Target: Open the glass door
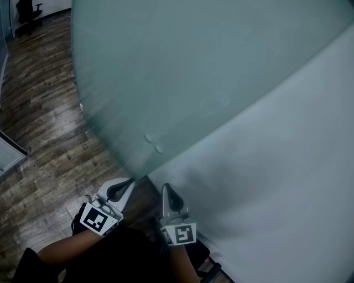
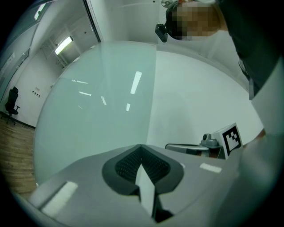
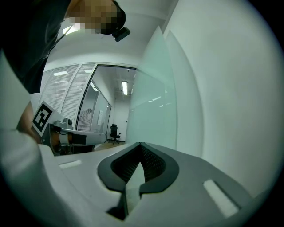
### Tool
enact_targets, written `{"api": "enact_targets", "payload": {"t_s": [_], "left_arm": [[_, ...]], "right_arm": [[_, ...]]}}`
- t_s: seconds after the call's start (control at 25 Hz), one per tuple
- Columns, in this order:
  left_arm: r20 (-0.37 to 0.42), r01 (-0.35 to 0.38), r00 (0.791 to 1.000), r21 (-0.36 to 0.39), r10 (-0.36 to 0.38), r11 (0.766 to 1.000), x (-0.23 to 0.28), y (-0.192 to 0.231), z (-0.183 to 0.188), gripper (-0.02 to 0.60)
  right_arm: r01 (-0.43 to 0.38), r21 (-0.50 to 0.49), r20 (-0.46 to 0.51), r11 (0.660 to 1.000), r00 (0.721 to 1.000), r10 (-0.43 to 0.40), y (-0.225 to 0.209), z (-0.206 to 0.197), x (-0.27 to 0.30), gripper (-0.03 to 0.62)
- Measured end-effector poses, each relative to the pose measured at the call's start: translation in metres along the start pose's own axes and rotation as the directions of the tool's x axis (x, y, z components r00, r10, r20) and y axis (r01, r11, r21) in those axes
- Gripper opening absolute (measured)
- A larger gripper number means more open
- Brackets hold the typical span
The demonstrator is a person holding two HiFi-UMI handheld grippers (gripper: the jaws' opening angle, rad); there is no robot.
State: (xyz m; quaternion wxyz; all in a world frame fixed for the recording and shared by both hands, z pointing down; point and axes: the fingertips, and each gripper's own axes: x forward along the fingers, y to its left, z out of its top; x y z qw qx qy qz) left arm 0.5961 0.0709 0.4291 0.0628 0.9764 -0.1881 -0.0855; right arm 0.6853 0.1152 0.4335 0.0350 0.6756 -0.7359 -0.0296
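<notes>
At lower left, your left gripper [image 1: 125, 185] is clenched on nothing. The glass door [image 1: 182, 72] fills the upper centre, likely heavy, stiff and slick, so push near its edge. Your right gripper [image 1: 168, 191] is clenched empty too.

A dark wood-plank floor [image 1: 50, 127] with a dull sheen fills the left side of the head view, its boards running slantwise. A black office chair [image 1: 26, 12] stands on it at the far end, well apart from everything else. The foot of the frosted glass door [image 1: 193, 72] cuts across the planks. A pale panel [image 1: 10, 153] meets the floor at the left edge.
</notes>
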Motion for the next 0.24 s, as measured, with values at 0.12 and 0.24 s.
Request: {"api": "enact_targets", "payload": {"t_s": [0.12,0.24], "left_arm": [[0.002,-0.015,1.0,-0.001,0.015,1.0,0.0023,0.0025,0.0053,0.0],[0.015,-0.038,0.999,0.0,0.038,0.999,-0.0023,0.007,0.001,0.0]], "right_arm": [[0.0,0.016,-0.009,1.0,1.0,0.0,-0.0051,0.002,0.0023,0.0],[-0.006,0.014,-0.016,1.0,1.0,0.006,-0.0068,-0.0018,0.0051,0.0]]}}
